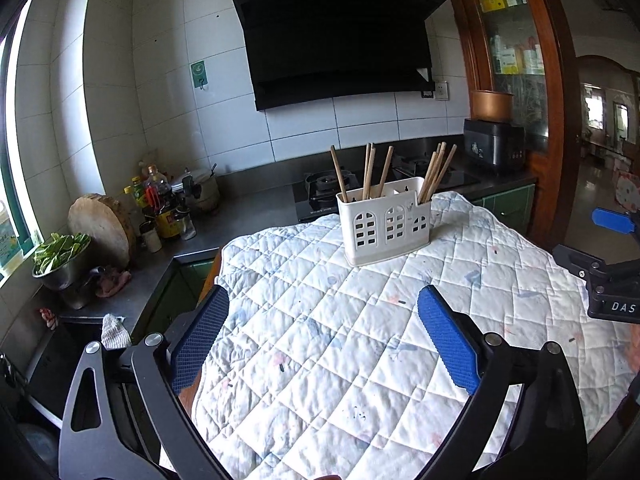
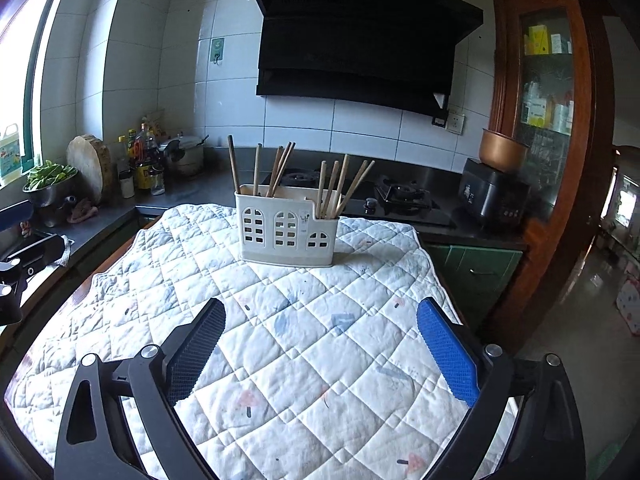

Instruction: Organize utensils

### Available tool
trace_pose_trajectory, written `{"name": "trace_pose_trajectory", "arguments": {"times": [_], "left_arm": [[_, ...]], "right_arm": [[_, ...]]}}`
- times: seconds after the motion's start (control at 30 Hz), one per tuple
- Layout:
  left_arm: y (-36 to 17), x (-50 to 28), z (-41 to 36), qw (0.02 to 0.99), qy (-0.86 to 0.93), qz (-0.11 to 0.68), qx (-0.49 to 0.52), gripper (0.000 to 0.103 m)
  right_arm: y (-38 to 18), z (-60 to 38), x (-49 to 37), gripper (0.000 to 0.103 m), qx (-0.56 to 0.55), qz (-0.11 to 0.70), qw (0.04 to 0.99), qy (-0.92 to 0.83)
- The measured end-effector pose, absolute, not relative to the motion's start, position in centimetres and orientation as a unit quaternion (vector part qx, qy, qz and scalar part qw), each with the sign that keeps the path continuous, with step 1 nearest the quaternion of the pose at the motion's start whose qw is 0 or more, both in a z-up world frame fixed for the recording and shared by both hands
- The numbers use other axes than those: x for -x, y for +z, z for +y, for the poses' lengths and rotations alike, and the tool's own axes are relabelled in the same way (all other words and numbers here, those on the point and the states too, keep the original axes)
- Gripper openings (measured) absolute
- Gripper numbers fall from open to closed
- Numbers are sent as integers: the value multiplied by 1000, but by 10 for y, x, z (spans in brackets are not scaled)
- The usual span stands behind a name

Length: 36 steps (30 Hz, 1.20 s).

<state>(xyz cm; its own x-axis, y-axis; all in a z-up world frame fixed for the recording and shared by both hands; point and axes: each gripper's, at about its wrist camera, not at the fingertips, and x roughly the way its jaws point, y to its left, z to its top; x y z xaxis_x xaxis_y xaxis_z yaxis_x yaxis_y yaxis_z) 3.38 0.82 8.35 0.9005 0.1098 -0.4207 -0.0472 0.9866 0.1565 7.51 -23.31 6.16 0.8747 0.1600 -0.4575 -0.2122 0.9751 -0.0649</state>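
Standing 1 holder point(image 2: 286, 229), about 10 chopsticks point(image 2: 334, 190)

Daylight from window point(image 2: 36, 80) at left, blown out white. Quilt point(image 1: 360, 340) bright; range hood point(image 1: 340, 40) dark, detail lost. Strong fisheye bending, black corners. Focus sharp, no blur.
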Motion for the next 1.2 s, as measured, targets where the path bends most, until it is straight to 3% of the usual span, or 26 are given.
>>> {"name": "trace_pose_trajectory", "arguments": {"times": [1.2], "left_arm": [[51, -45, 4, 965, 42, 255, -52, 95]], "right_arm": [[40, -251, -71, 95, 32, 259, 960, 100]]}}
